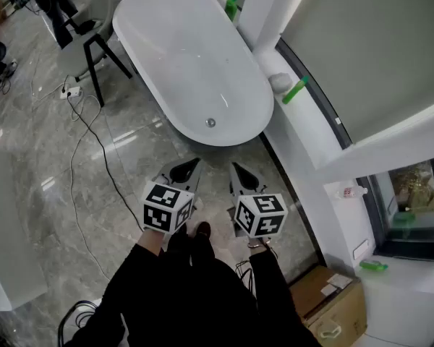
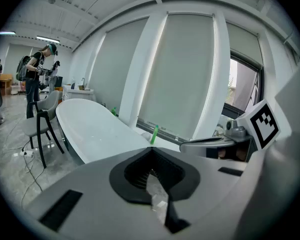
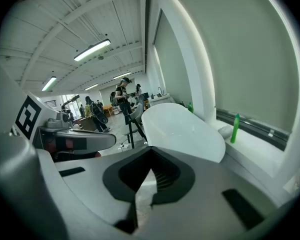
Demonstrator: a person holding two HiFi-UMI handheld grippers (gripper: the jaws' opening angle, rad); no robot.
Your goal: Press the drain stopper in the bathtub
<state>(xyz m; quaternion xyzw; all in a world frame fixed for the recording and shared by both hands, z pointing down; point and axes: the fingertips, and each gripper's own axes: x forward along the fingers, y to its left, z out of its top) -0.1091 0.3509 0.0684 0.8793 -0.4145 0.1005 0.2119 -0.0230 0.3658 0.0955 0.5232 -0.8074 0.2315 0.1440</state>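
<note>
- Black sleeves (image 1: 202,295) are seen at the bottom of the head view, each hand carrying a gripper topped by a white cube with black square markers.
- Left gripper (image 1: 192,166): smooth grey jaws are noted tapering to one point aimed at the near end of the tub. In the left gripper view (image 2: 151,152) the ribbed black pads are closed tip to tip, with nothing held between them.
- Right gripper (image 1: 239,172): the same pointed shape is seen, just beside the left one. In the right gripper view (image 3: 150,153) the jaws are pressed together at the tip and are empty.
- Bathtub (image 1: 181,42): a white, glossy, oval, freestanding tub is set ahead of both grippers, apart from them.
- Drain stopper (image 1: 210,122): a small round metallic disc is seen on the tub's bottom near the end closest to the grippers. It is not touched by either gripper.
- Floor (image 1: 43,157): polished grey stone-look tiles with pale veining are recorded. A thin black cable (image 1: 87,165) is trailed across them to the left of the tub.
- Chair (image 1: 94,45): a grey seat on black angled legs is placed by the tub's left side.
- Green bottle (image 1: 295,90): a slim bottle is seen on the white window ledge to the right of the tub.
- Cardboard box (image 1: 333,306): a brown box is noted at lower right, on the floor.
</note>
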